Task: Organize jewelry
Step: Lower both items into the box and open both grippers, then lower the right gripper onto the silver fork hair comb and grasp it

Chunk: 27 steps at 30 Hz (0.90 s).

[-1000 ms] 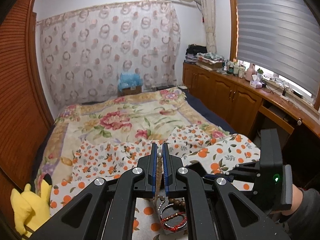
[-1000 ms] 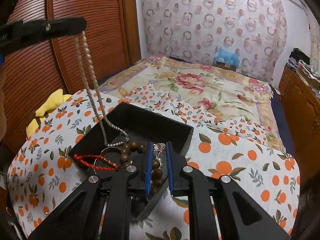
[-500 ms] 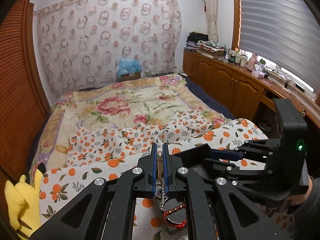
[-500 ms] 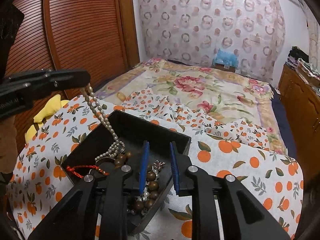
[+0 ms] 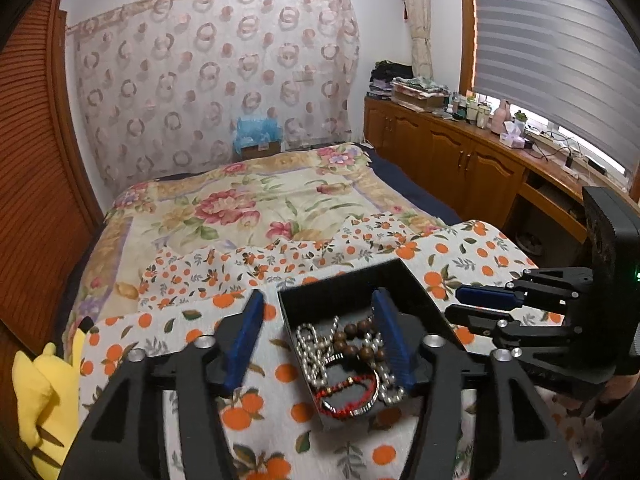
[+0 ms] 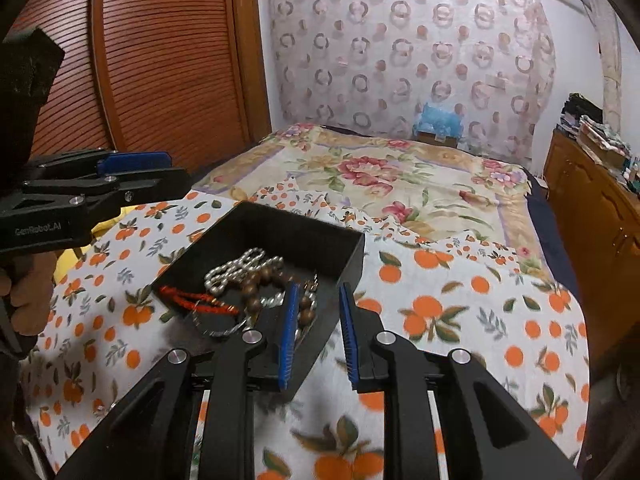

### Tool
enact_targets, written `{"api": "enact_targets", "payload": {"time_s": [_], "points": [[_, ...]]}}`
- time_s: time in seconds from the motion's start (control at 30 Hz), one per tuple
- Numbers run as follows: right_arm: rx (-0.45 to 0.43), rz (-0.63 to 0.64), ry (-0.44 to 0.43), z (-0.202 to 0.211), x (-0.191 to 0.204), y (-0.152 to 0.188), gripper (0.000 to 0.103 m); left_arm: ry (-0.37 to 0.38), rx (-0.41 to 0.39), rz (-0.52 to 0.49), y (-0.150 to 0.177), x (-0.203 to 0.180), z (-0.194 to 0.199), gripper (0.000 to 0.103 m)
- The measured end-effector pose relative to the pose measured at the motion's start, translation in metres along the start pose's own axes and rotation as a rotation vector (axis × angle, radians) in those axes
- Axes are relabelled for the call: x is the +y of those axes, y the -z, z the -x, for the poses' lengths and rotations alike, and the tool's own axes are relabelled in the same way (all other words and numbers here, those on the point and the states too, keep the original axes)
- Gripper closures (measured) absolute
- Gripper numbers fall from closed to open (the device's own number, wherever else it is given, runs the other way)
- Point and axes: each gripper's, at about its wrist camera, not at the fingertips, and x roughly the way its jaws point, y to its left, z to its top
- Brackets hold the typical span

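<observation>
A black open box (image 5: 352,282) (image 6: 280,232) sits on the orange-print cloth (image 5: 168,332) (image 6: 460,312). In it lie a pearl necklace (image 5: 310,350) (image 6: 236,270), a brown wooden bead bracelet (image 5: 356,340) (image 6: 260,284), a red cord bracelet (image 5: 348,394) (image 6: 192,300) and silver chains (image 6: 272,300). My left gripper (image 5: 318,310) is open and empty just above the box's near left part. My right gripper (image 6: 318,296) is open and empty, its left finger over the box's right corner. It also shows in the left wrist view (image 5: 486,306).
The cloth lies on a bed with a floral quilt (image 5: 260,204) (image 6: 400,176). A yellow plush toy (image 5: 36,396) sits at the left edge. Wooden cabinets (image 5: 460,160) run along the right wall. A brown slatted wardrobe (image 6: 160,72) stands at the left.
My left gripper lowered the hanging pearl necklace into the box and opened, dropping it there. My right gripper opened and drew back a little from the box.
</observation>
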Motion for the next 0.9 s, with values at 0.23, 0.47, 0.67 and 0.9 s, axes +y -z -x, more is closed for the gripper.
{"api": "enact_targets", "payload": {"time_s": [0.23, 0.47, 0.67, 0.9], "points": [[-0.009, -0.002, -0.012, 0.029, 0.020, 0.025, 0.080, -0.001, -0.001, -0.009, 0.030, -0.004, 0.028, 0.033], [0.017, 0.037, -0.037, 0.046, 0.054, 0.051, 0.080, 0.001, 0.013, -0.010, 0.080, -0.006, 0.060, 0.030], [0.037, 0.077, -0.080, 0.052, 0.088, 0.067, 0.078, 0.000, 0.032, 0.016, 0.116, 0.000, 0.082, 0.030], [0.068, 0.122, -0.140, 0.053, 0.127, 0.083, 0.069, -0.022, 0.047, 0.046, 0.144, 0.014, 0.100, 0.030]]}}
